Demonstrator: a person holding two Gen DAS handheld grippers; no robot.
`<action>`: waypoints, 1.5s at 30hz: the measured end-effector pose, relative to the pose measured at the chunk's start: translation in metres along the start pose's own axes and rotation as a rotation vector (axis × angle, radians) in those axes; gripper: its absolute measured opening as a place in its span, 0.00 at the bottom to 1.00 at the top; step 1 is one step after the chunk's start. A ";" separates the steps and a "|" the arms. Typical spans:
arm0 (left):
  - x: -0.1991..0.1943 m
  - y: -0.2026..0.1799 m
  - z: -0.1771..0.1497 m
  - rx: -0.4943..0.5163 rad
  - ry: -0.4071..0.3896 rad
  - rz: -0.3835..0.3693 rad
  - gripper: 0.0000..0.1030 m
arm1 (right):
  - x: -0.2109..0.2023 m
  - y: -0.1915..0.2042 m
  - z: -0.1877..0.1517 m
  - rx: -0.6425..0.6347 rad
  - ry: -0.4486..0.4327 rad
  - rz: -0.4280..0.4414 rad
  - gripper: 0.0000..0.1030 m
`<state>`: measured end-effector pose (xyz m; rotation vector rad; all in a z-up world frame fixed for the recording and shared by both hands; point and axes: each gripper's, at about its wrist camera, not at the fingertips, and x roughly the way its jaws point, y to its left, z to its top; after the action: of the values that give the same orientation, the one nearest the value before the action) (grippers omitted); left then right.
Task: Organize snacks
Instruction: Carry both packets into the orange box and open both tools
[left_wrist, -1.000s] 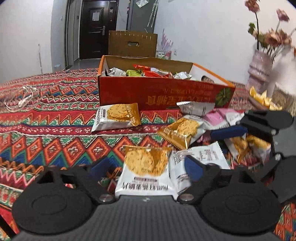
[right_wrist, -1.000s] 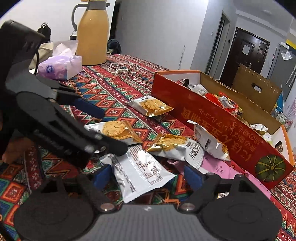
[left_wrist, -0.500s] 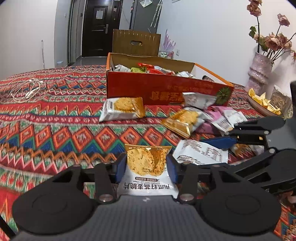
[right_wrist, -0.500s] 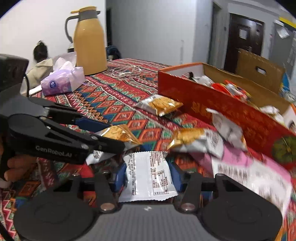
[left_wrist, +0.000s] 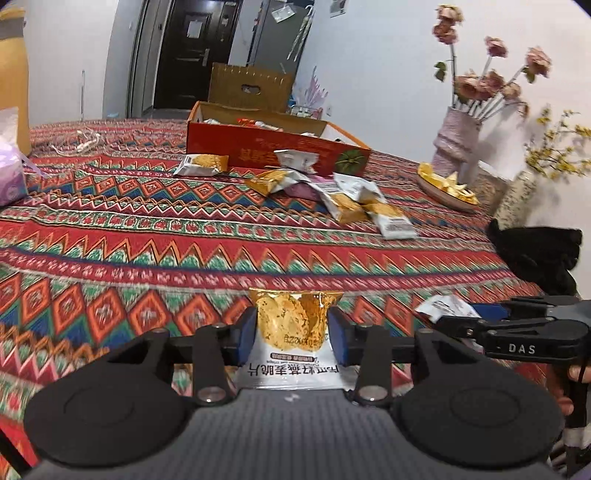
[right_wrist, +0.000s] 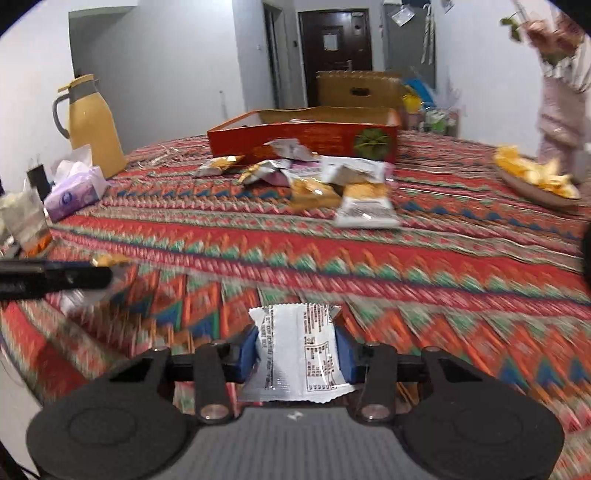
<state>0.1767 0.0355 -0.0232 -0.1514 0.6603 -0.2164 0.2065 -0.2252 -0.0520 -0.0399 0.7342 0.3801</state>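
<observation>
Within the last second both claws were closed: the left claw is now clamped on a gold cracker packet, the right claw on a white packet. Both packets were carried back from the red box, so boxing remains undone.

A woven cloth with a rough, matt zigzag weave covers the bench. On it the box is matt red cardboard with plain brown inner walls. Just before the box lie packets of glossy crinkled foil. The left tongs are matt black plastic with blue pads, shiny metal rivets and a ribbed grey body.
</observation>
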 end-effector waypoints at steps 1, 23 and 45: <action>-0.006 -0.004 -0.003 0.005 -0.005 0.004 0.40 | -0.008 0.000 -0.005 -0.003 -0.005 -0.014 0.42; -0.049 -0.023 0.002 0.010 -0.114 0.049 0.40 | -0.056 0.014 -0.018 -0.009 -0.106 0.044 0.42; 0.129 0.049 0.241 0.054 -0.291 0.124 0.40 | 0.102 -0.052 0.236 -0.024 -0.278 0.118 0.42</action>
<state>0.4330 0.0682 0.0786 -0.0873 0.3719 -0.0901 0.4468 -0.2006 0.0516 0.0333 0.4577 0.4964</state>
